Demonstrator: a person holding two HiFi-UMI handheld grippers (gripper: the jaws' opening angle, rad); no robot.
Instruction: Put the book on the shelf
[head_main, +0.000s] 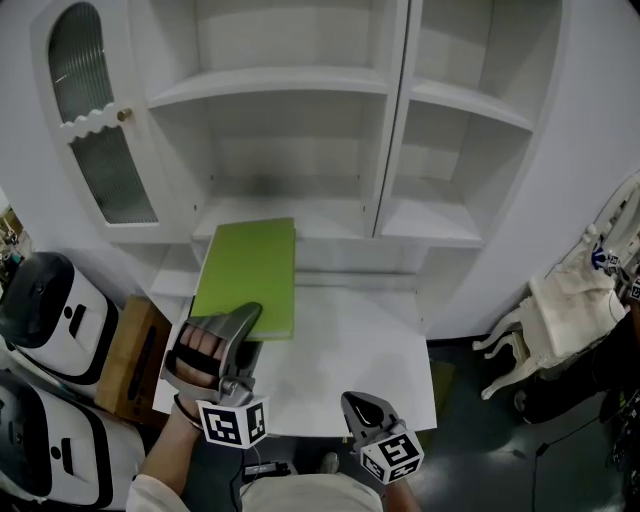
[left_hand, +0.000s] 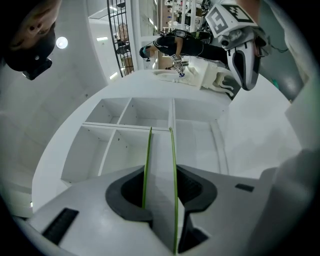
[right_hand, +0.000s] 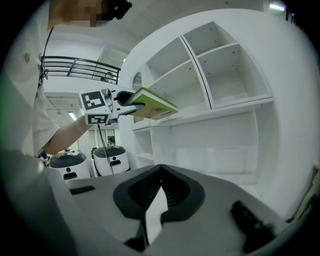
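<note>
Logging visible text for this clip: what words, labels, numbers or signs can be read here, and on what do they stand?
No readable text in any view.
green book: plain cover, no title visible.
left gripper and right gripper: black-and-white square marker patterns, no lettering.
small blue mark at the head view's right edge: too small to read.

The book (head_main: 247, 275) is plain lime green; the shelf (head_main: 290, 85) and desk (head_main: 350, 370) are white. The left claw (head_main: 248, 314) and right claw (head_main: 354, 401) are grey with black pads (right_hand: 175, 192), and their marker cubes (head_main: 233, 423) are patterned black on white.
</note>
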